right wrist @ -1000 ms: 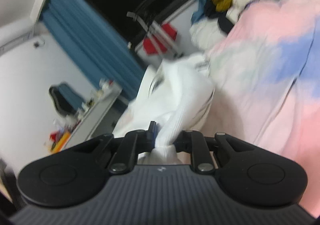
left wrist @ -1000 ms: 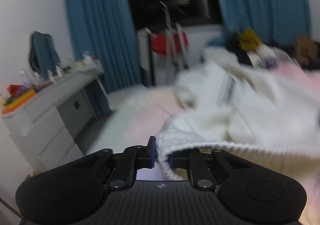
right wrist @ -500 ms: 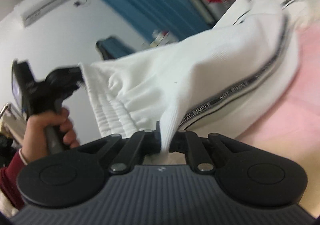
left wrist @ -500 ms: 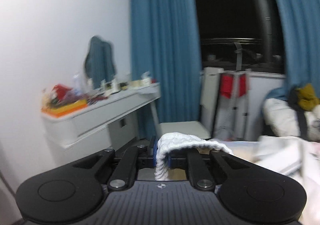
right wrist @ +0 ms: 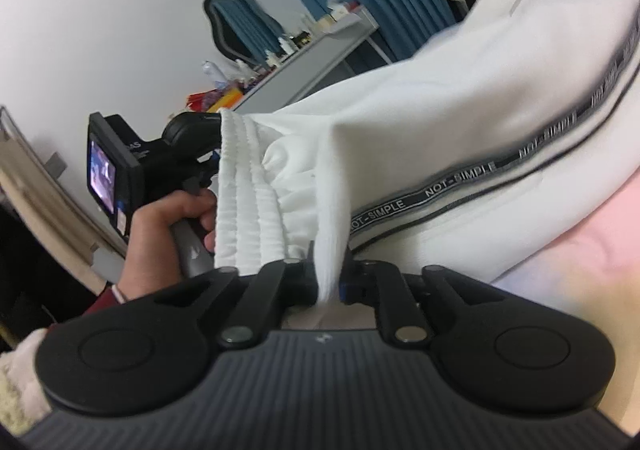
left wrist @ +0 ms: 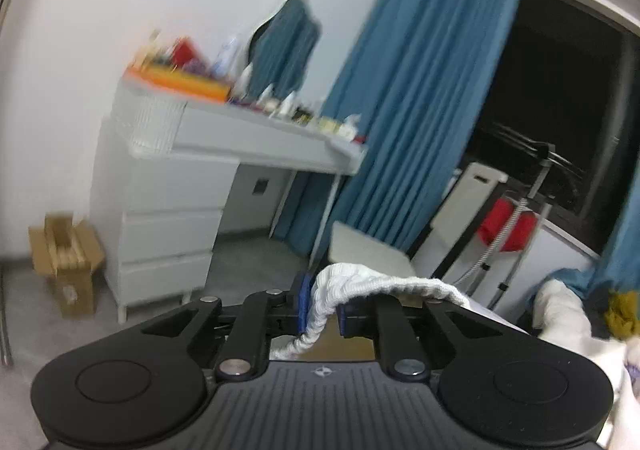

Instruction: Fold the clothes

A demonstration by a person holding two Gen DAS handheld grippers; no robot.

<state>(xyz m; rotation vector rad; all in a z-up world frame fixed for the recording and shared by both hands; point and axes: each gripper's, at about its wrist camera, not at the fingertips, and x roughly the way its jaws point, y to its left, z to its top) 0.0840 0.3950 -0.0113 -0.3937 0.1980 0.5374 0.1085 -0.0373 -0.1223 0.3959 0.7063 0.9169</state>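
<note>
White sweatpants [right wrist: 460, 118] with a grey "NOT-SIMPLE" side stripe [right wrist: 472, 178] hang stretched between my two grippers above the pink bed cover [right wrist: 592, 242]. My right gripper [right wrist: 328, 282] is shut on a fold of the white fabric near the waist. My left gripper [left wrist: 320, 302] is shut on the ribbed elastic waistband [left wrist: 344, 282]. In the right wrist view the left gripper [right wrist: 192, 138] shows at the waistband's [right wrist: 244, 190] far end, held by a hand. The trouser legs trail away to the right.
A grey desk with drawers [left wrist: 180, 218] stands at the left, cluttered on top. A cardboard box [left wrist: 64, 258] sits on the floor beside it. Blue curtains [left wrist: 416, 90] frame a dark window. A white chair [left wrist: 368, 250] and a rack with a red item [left wrist: 508, 226] stand near the bed.
Both grippers have lifted the sweatpants off the bed and spread the waistband apart. The left wrist view has swung left and tilted toward the desk.
</note>
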